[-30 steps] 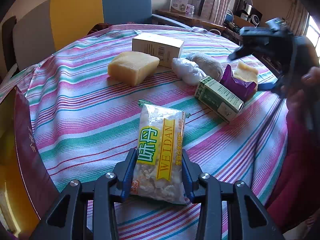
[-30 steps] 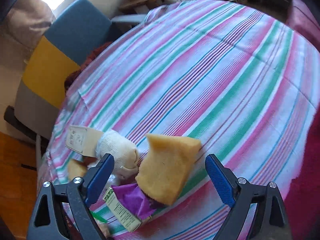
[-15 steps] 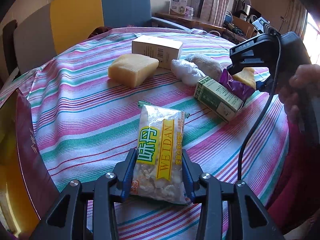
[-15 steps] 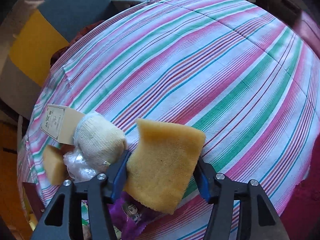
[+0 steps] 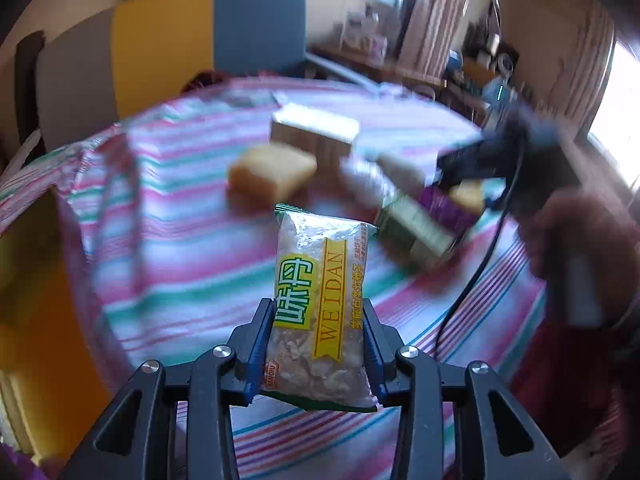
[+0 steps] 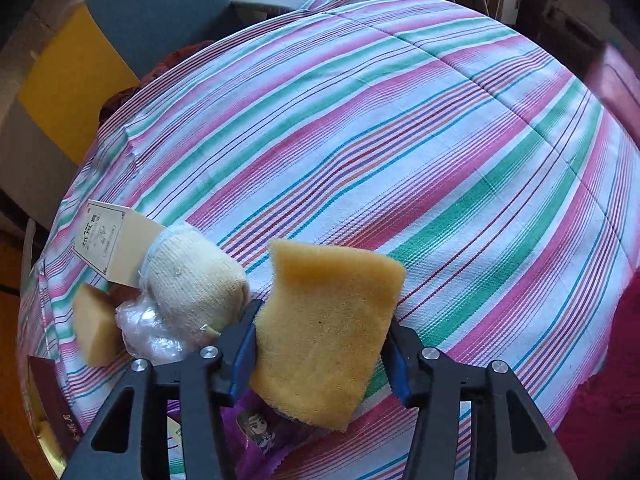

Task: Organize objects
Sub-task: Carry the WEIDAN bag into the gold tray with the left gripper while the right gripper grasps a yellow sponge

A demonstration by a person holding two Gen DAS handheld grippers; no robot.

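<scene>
My left gripper (image 5: 318,344) is shut on a clear snack packet (image 5: 320,300) with a yellow-green label and holds it above the striped tablecloth (image 5: 192,248). My right gripper (image 6: 320,344) is shut on a yellow sponge (image 6: 324,328), held over a purple packet (image 6: 256,436). The right gripper (image 5: 500,156) also shows blurred at the right of the left wrist view.
On the cloth lie a second yellow sponge (image 5: 272,172), a beige box (image 5: 316,132), a green carton (image 5: 412,228), a knitted cream roll (image 6: 192,276) and a clear plastic bundle (image 6: 148,332). A dark red box (image 6: 52,404) sits at the table's left edge. A colour-block chair (image 5: 200,32) stands behind.
My left gripper has lifted the snack packet off the cloth, and its view is motion-blurred. My right gripper closed on the yellow sponge and has raised it slightly.
</scene>
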